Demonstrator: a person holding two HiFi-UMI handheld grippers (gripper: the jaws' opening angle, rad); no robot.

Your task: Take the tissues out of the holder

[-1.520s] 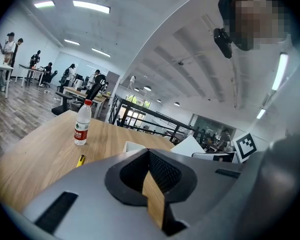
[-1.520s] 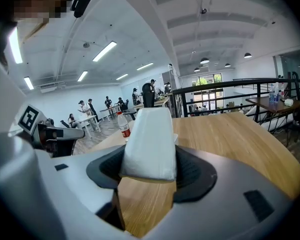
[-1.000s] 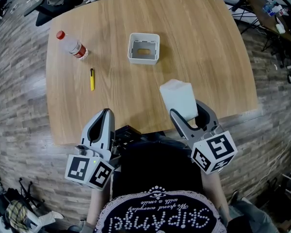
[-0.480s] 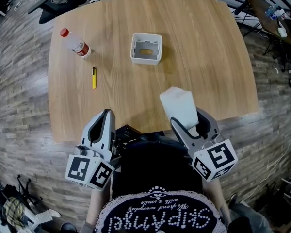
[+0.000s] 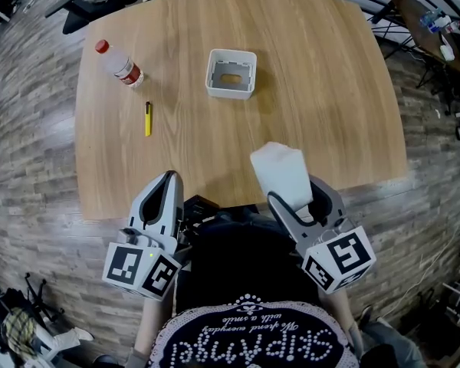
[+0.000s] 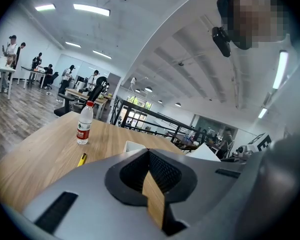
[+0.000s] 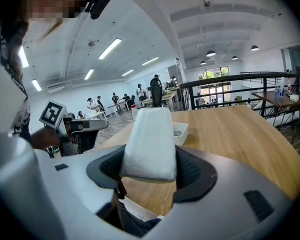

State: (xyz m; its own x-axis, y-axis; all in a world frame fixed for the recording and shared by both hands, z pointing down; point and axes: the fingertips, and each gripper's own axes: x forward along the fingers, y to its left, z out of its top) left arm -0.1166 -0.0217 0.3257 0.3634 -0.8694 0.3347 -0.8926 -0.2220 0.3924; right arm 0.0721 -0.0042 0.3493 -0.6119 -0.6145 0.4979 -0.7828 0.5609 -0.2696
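The right tool (image 5: pixel 296 192) pinches the tissues (image 5: pixel 280 169) at lower centre, their long axis pointing up-frame toward the holder (image 5: pixel 212 72), well apart; the left tool (image 5: pixel 162 182), pressed together, sits lower left.

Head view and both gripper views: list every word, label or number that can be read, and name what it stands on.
Nothing can be read for certain.
On the bottle: a red label, print too small.
On the shirt: studded lettering, upside down, too unclear to quote.
On the left gripper and right gripper: square markers only, no letters.
On the tissues, holder and pen: no print shows.
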